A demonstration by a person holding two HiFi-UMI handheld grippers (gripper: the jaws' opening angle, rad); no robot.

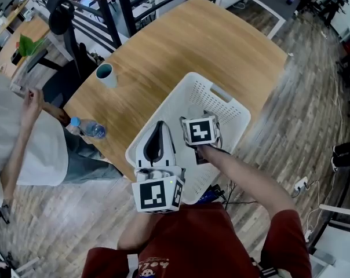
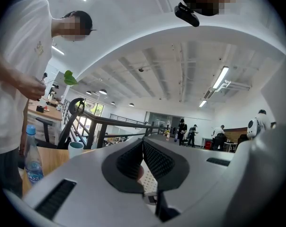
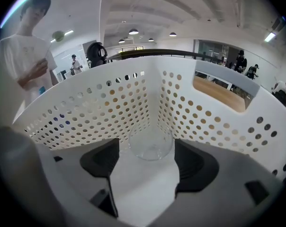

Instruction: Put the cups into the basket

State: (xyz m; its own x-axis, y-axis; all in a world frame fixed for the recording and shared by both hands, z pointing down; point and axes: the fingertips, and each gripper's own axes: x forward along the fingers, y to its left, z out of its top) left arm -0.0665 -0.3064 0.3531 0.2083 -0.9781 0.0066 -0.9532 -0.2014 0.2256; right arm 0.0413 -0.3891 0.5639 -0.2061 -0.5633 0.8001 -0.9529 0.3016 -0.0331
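Note:
A white perforated basket [image 1: 236,108] stands on the wooden table's near edge. My right gripper [image 1: 203,119] reaches down into it. In the right gripper view its jaws [image 3: 147,157] stand wide open. A clear glass cup [image 3: 151,143] sits upright on the basket floor between the fingertips, and neither pad presses on it. A white cup with a teal inside [image 1: 105,74] stands on the table at the far left, also seen past the left gripper as the cup [image 2: 75,149]. My left gripper [image 1: 160,126] hovers level at the basket's left rim, its pads [image 2: 143,157] shut on nothing.
A person in a white shirt [image 1: 24,138] stands at the table's left edge, hands raised. A water bottle [image 1: 89,130] lies at that edge near them. A black railing [image 1: 105,4] and a chair run behind the table. Basket walls [image 3: 110,108] enclose my right gripper.

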